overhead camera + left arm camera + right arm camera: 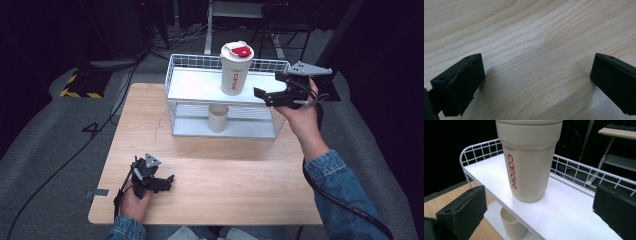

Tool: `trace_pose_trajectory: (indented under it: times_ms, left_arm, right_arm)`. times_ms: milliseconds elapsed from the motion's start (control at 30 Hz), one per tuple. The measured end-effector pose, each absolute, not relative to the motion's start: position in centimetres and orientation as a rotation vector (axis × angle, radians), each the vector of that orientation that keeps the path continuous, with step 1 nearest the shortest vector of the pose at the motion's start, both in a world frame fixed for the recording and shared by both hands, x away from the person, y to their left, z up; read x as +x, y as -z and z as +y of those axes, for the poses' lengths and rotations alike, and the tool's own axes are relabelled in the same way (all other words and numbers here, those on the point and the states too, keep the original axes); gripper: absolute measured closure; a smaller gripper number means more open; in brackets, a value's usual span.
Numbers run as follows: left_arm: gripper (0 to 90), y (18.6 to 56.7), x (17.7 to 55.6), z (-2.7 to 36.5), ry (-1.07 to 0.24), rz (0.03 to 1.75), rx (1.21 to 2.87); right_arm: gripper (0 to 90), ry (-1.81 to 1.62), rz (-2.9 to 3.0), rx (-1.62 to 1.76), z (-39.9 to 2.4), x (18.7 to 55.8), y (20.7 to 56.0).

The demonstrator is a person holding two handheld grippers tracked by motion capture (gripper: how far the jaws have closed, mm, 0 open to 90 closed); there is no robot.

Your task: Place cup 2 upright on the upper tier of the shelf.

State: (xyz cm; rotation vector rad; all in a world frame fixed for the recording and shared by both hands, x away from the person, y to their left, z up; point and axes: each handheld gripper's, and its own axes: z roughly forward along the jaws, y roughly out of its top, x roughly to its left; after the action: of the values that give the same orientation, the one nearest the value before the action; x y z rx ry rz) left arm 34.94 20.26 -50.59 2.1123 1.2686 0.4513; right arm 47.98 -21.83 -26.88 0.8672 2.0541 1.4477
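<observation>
Left claw [159, 182]: rests low on the wooden bench [225, 170] near its front left corner, jaws spread wide and holding nothing; in the left gripper view bare wood grain lies between the two black jaws. Wire rack [172, 87]: white, two-tiered, stands at the back middle of the bench, with a mesh rim round the upper shelf. Small cup [218, 118]: cream, open-topped, upright on the lower shelf, directly under the tumbler. Tumbler [236, 70]: tall, cream, red lettering down its side, red-and-white lid, upright on the upper shelf, a little right of centre; in the right gripper view it stands between the jaws but farther off, untouched. Right claw [270, 95]: held in the air just right of the tumbler, level with its lower half, jaws spread wide and empty, pointing at it. Handling, by judgement: the tumbler looks rigid and smooth-walled, likely slippery; it tapers toward the base, so a grip may slide downward. Weight depends on contents, which the lid hides. Being tall, it would tip if pushed high. Best hold: across the faceted mid-body below the lid, jaws square to the wall.
</observation>
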Motion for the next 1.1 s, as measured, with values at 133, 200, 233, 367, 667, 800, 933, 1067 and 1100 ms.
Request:
trace_pose_trajectory:
  times_ms: [133,200,233,367,667,800,933,1067,1100]
  left_arm:
    - [0.1,50.6,34.9,20.4,-0.455,1.264,2.120]
    - [0.1,50.6,34.9,20.4,-0.454,1.264,2.121]
    - [0.1,50.6,34.9,20.4,-0.454,1.264,2.121]
    - [0.1,50.6,34.9,20.4,-0.455,1.263,2.121]
    - [0.1,50.6,34.9,20.4,-0.454,1.264,2.120]
    - [0.2,50.6,34.9,20.5,-0.451,1.263,2.118]
    - [0.2,50.6,34.9,20.5,-0.450,1.263,2.118]
    - [0.2,50.6,34.9,20.4,-0.451,1.265,2.117]
    - [0.2,50.6,34.9,20.5,-0.451,1.264,2.119]
  right_arm:
    - [0.0,-1.442,2.064,0.861,-22.9,46.4,27.2]
    - [0.0,-1.443,2.065,0.847,-23.3,45.7,27.4]
    - [0.0,-1.443,2.070,0.843,-23.6,45.3,27.5]
    - [0.0,-1.413,2.107,0.824,-24.2,43.8,28.2]
    - [0.0,-1.397,2.158,0.836,-25.8,40.7,30.3]
    - [0.0,-1.369,2.188,0.864,-26.5,39.6,31.9]
    - [0.0,-1.377,2.190,0.898,-27.1,38.5,33.7]
    - [0.0,-1.362,2.193,0.911,-27.5,37.7,35.4]
    - [0.0,-1.360,2.195,0.917,-27.6,37.6,35.9]
